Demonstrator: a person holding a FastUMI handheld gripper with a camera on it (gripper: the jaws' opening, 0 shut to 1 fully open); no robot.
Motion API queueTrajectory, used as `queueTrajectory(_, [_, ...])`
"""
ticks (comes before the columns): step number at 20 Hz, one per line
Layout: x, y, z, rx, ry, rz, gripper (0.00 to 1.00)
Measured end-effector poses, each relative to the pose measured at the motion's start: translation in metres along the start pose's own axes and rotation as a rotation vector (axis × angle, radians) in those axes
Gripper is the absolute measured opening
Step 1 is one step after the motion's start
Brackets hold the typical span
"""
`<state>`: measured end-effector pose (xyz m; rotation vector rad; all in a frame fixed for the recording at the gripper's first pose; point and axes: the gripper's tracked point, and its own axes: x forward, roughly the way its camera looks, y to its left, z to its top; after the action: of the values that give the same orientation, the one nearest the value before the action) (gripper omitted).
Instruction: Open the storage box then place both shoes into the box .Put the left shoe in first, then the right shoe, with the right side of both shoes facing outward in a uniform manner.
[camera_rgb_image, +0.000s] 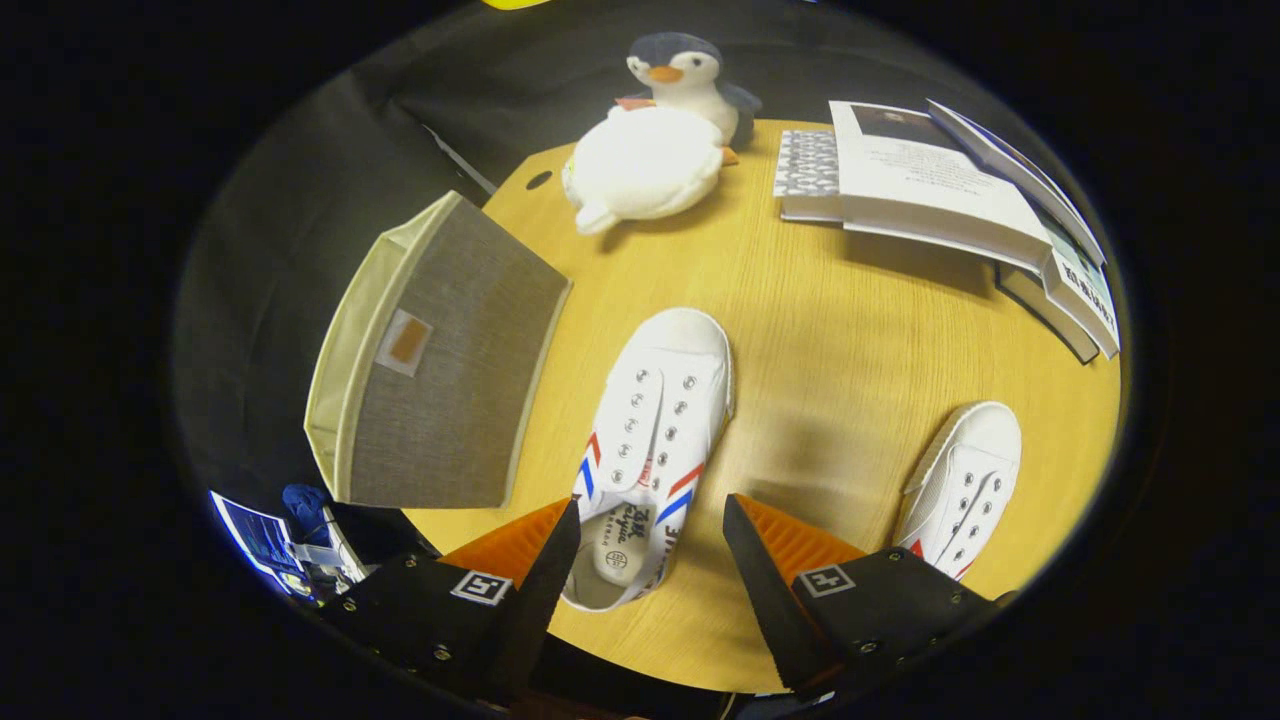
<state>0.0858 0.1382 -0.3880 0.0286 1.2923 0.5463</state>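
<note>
A white canvas shoe (655, 430) with red and blue stripes lies on the wooden table (840, 330), toe pointing away. Its heel end sits between my fingers. My gripper (650, 530) is open above the heel, and neither finger presses on the shoe. A second white shoe (965, 485) lies to the right, beyond the right finger (770, 580). The grey fabric storage box (440, 375) stands at the table's left edge, left of the first shoe, with its cream-lined opening facing left. The left finger (545, 585) is just below the box's near corner.
A plush penguin (655, 150) rests at the far side of the table. A stack of books and booklets (960, 200) lies at the far right. Beside the near left table edge, below the box, there are some small blue items (290, 530).
</note>
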Motion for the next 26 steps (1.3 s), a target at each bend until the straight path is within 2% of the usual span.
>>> queueTrajectory(5, [0.023,-0.006,-0.011,-0.036,0.094,-0.023,0.86])
queueTrajectory(10, [0.04,-0.017,-0.016,-0.15,0.166,-0.129,0.84])
queueTrajectory(11, [0.039,-0.015,-0.015,-0.168,0.175,-0.142,0.68])
queueTrajectory(13, [0.044,-0.006,-0.019,-0.12,0.187,-0.142,0.3])
queueTrajectory(14, [0.042,-0.009,-0.019,-0.12,0.198,-0.151,0.24])
queueTrajectory(15, [0.046,-0.008,-0.02,-0.088,0.19,-0.144,0.1])
queueTrajectory(16, [0.043,-0.01,-0.019,-0.082,0.194,-0.138,0.09])
queueTrajectory(17, [0.042,-0.009,-0.02,-0.042,0.196,-0.123,0.03])
queueTrajectory(20, [0.032,-0.004,-0.014,0.062,0.2,-0.066,0.03])
queueTrajectory(26, [0.002,0.013,-0.006,0.071,0.21,-0.033,0.03])
